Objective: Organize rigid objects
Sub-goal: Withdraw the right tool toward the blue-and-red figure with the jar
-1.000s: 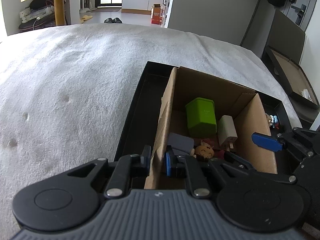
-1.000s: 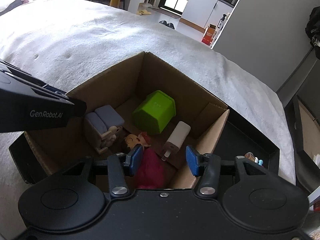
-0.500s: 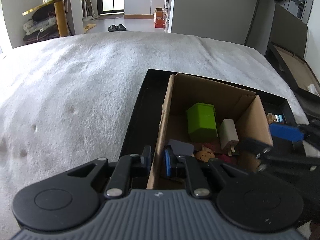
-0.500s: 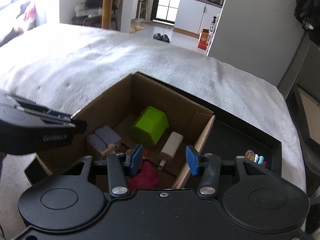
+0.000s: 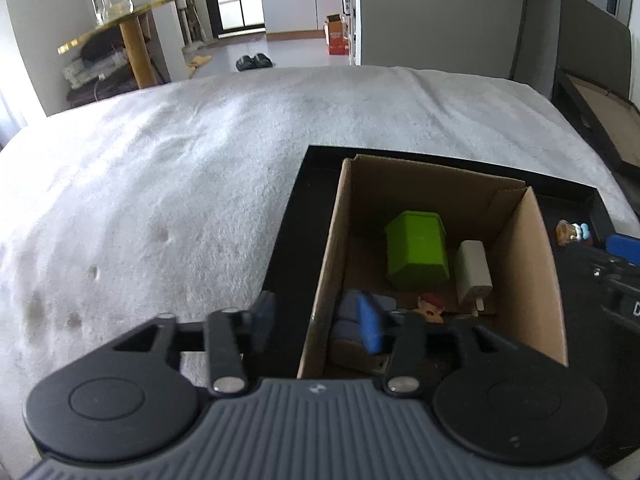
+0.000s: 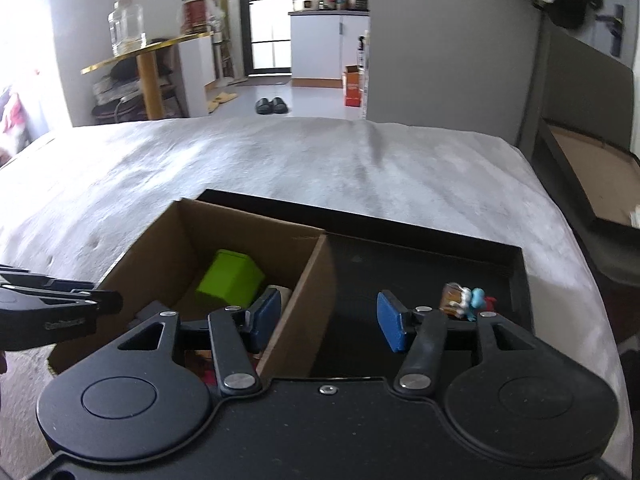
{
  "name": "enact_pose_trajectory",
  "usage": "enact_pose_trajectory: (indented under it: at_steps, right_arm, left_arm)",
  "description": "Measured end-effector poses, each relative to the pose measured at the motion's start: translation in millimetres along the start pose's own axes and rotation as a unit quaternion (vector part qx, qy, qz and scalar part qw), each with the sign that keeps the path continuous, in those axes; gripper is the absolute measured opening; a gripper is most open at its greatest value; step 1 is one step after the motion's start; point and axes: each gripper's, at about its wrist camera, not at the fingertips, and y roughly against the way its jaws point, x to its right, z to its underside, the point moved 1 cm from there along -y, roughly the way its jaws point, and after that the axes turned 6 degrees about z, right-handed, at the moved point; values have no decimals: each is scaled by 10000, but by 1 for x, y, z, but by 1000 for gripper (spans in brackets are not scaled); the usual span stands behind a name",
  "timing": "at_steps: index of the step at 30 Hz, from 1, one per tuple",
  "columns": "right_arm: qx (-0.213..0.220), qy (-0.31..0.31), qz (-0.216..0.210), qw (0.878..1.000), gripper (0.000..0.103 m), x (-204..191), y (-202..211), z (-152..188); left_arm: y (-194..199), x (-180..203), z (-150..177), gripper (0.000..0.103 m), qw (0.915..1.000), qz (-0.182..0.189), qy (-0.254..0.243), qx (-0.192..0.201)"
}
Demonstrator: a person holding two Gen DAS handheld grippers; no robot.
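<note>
Left wrist view: a cardboard box inside a black tray on a white bed holds a green block, a white charger and small figures (partly hidden). The left gripper has its fingers apart, straddling the box's left wall. Right wrist view: the right gripper has its fingers wide apart astride the box's right wall; only here, a small figurine in the tray shows clearly beyond the right finger.

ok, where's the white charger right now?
The white charger lies inside the cardboard box, near its right wall, just right of the green box. In the right wrist view only a sliver shows behind a fingertip.
</note>
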Motion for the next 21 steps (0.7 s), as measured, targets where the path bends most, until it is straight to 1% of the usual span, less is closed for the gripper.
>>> enact_pose_trajectory:
  at_steps: [1, 4, 5, 11, 12, 14, 21]
  right_arm:
    - [-8, -62, 16, 10000, 55, 4, -1, 2]
    - [-46, -244, 60, 9997, 58, 17, -3, 6]
    - [-59, -303, 74, 9995, 58, 21, -4, 8]
    - [-66, -703, 170, 9974, 66, 48, -14, 16]
    - [-59, -748, 191, 9970, 69, 52, -15, 17]
    - [-55, -830, 231, 9963, 71, 59, -19, 20]
    - [-117, -1026, 275, 9943, 71, 80, -36, 29]
  left_arm:
    - [0, 2, 0, 57, 10000, -29, -31, 0]
    - [0, 7, -1, 67, 9999, -108, -123, -21]
    - [0, 9, -1, 68, 9998, -142, -165, -25]
    - [2, 22, -3, 82, 9986, -255, -451, 84]
    - [1, 25, -3, 85, 9983, -273, -502, 95]
    - [0, 28, -4, 87, 9979, -290, -564, 84]
    - [-5, 34, -7, 88, 9963, -557, -657, 51]
